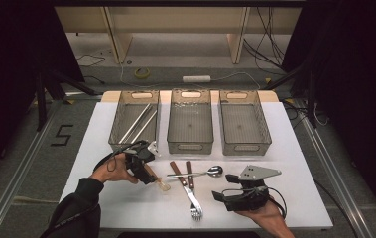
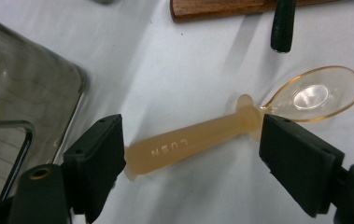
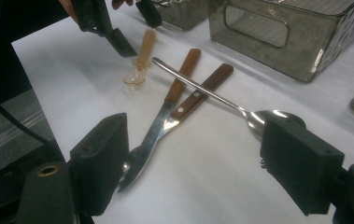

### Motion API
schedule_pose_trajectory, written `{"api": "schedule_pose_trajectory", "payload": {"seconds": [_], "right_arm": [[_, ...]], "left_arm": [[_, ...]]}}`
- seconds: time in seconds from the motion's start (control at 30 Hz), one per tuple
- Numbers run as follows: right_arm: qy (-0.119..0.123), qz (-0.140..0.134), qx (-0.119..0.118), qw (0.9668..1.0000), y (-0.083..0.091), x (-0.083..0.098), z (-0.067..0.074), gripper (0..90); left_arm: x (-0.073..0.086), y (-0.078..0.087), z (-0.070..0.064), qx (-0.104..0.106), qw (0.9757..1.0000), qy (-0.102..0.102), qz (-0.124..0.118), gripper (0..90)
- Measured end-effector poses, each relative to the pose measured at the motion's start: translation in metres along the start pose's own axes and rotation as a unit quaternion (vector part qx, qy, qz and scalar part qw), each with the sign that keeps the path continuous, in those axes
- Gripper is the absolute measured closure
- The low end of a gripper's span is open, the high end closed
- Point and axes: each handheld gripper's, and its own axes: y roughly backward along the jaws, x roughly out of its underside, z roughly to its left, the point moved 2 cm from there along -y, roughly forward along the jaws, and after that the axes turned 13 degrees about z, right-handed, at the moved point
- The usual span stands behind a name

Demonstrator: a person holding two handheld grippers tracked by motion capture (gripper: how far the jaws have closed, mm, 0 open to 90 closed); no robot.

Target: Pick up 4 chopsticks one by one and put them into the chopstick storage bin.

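Risk first: the amber plastic spoon (image 2: 202,140) is light and smooth, so a squeeze along its length, tip against tip, could make it pivot or skid away across the white table (image 1: 294,148). Its handle end also lies near the left bin (image 1: 135,121), which leaves little room on that side.

Left gripper (image 2: 191,156) is spread wide and holds nothing. The spoon lies flat on the table between its two jaws, the handle end touching or nearly touching one jaw, the neck of the bowl just beside the other.

Right gripper (image 3: 193,170) is also wide and empty, low over the table near a metal spoon (image 3: 221,100) that lies across two wooden-handled forks (image 3: 165,121).
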Motion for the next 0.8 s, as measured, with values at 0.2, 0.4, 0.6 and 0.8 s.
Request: {"api": "schedule_pose_trajectory", "payload": {"seconds": [0.2, 0.4, 0.6, 0.8], "right_arm": [[-0.001, -0.001, -0.001, 1.0000, -0.0006, 0.0012, -0.0025, 24.8], [-0.003, 0.000, -0.001, 1.0000, 0.0005, 0.0022, -0.0029, 25.0], [-0.004, -0.001, 0.001, 1.0000, 0.0016, 0.0026, -0.0030, 25.2], [-0.004, 0.000, 0.001, 1.0000, 0.0012, 0.0025, -0.0026, 25.2]], "left_arm": [[-0.0046, -0.0013, 0.0004, 0.001, 0.9999, -0.012, 0.008, 22.6], [-0.0081, -0.0060, -0.0011, 0.007, 0.9986, -0.040, 0.035, 22.9], [-0.0061, -0.0078, -0.0031, 0.010, 0.9975, -0.047, 0.052, 24.0], [-0.0038, -0.0077, -0.0061, 0.009, 0.9968, -0.051, 0.061, 26.4]]}}
